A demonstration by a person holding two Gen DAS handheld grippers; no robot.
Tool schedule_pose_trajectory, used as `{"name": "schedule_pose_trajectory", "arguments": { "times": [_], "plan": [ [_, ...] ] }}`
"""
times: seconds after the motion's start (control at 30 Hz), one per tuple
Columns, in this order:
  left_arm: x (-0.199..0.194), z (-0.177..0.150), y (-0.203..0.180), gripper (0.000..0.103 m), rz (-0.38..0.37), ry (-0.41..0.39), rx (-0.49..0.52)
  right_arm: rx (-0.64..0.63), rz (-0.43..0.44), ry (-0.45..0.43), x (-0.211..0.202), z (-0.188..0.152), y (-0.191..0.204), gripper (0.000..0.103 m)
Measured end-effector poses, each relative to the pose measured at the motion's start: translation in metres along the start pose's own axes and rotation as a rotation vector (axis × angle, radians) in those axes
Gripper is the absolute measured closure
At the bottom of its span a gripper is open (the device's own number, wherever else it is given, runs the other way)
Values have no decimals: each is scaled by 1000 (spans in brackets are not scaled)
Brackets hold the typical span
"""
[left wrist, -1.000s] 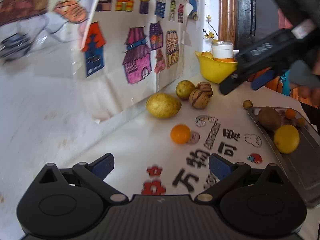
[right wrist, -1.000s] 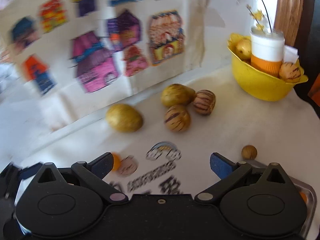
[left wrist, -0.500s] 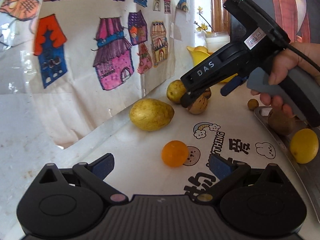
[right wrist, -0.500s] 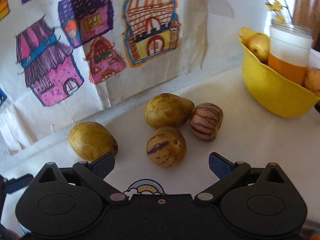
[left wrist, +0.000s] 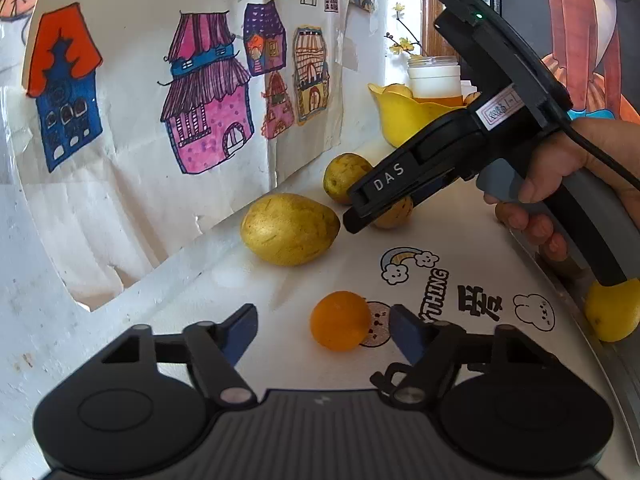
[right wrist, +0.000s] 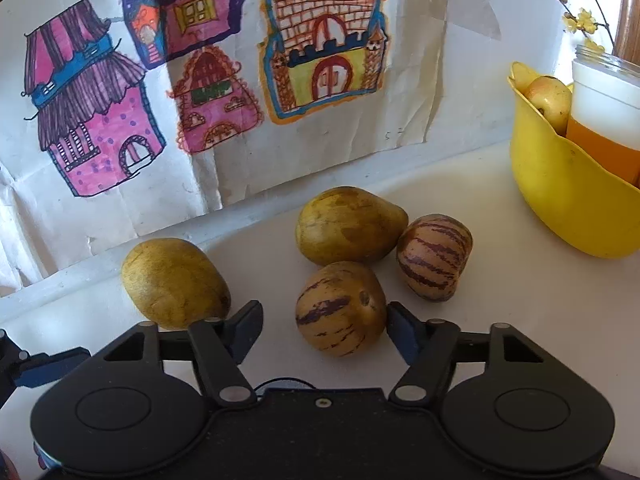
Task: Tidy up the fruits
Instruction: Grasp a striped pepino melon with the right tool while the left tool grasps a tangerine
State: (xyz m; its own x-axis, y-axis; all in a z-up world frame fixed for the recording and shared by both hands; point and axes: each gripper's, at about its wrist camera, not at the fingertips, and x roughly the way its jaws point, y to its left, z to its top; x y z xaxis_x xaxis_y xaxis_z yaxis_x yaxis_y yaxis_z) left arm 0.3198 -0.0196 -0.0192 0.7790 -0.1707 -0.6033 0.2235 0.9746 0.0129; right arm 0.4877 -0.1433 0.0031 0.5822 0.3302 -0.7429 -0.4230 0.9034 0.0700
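Observation:
My left gripper (left wrist: 324,330) is open, with a small orange (left wrist: 340,320) on the white table between its fingertips, close to the right one. A large yellow-green fruit (left wrist: 290,229) lies beyond it by the wall. My right gripper (right wrist: 324,320) is open around a purple-striped melon (right wrist: 340,309), whose right side touches or nearly touches the right fingertip. A second striped melon (right wrist: 434,257), a yellow-green fruit (right wrist: 348,225) and another yellow-green fruit (right wrist: 174,283) lie near it. In the left wrist view the right gripper (left wrist: 404,204) hangs over that cluster.
A yellow bowl (right wrist: 560,200) with a fruit and a white-and-orange jar (right wrist: 600,116) stands at the back right. A metal tray (left wrist: 612,356) at the right edge holds a lemon (left wrist: 612,312). A paper with drawn houses (right wrist: 200,80) covers the wall behind.
Both grippers moved forward. The right one came down around the near striped melon. The left one closed in on the orange, and its jaws have narrowed a little.

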Motion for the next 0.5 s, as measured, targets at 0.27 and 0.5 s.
{"name": "schedule_pose_trajectory", "arguments": {
  "times": [0.27, 0.5],
  "plan": [
    [7, -1, 8, 47, -35, 29, -56, 42, 5, 5, 2, -2, -5, 48],
    [7, -1, 10, 66, -69, 31, -80, 79, 18, -22, 4, -5, -11, 52]
  ]
}}
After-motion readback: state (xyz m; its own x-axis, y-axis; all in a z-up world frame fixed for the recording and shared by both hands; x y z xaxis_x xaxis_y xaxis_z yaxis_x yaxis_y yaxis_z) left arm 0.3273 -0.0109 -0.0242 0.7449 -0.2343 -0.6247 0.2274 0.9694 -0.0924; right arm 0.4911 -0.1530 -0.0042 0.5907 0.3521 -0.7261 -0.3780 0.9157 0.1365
